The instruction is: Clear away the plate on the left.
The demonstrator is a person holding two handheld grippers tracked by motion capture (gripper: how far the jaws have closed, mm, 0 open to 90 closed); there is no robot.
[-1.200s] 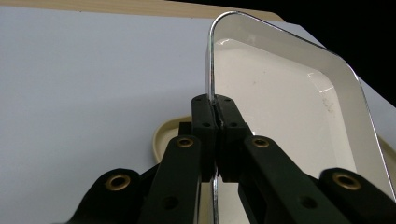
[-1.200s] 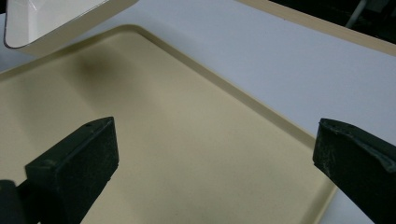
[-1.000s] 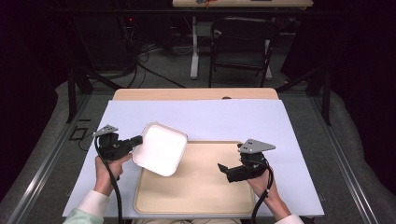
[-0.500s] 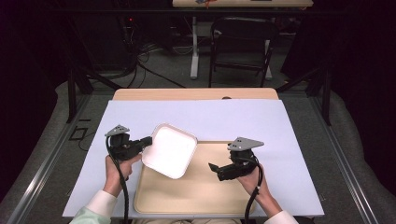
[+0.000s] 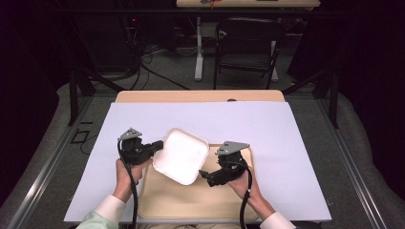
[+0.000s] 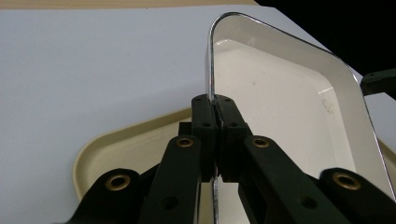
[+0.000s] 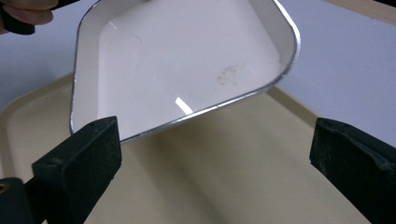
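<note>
Pinching the rim of the white dish (image 5: 183, 155), the left claw (image 5: 154, 147) holds it tilted above the near-left part of the beige tray (image 5: 191, 205), which lies on the white counter (image 5: 296, 138). The left gripper view shows both pads pressed onto the dish's thin metal edge (image 6: 211, 70), one on each side, with the hollow of the dish facing right in that view.

The right claw (image 5: 204, 175) sits over the tray, just off the dish's near right corner, jaws spread wide and nothing between them. From this claw the dish lies ahead and slightly up and left: in the right gripper view its silver-edged rim (image 7: 196, 114) runs slantwise across the frame above the gap between the jaws, apart from both. That rim line is likely what any second grip would have to line up with, and the right hand is the free one close to it.

The high view gives the overall layout, dish between the two claws, but not the grip itself. The right gripper view adds a faint smudge (image 7: 229, 73) inside the dish and the bare tray floor beneath it
</note>
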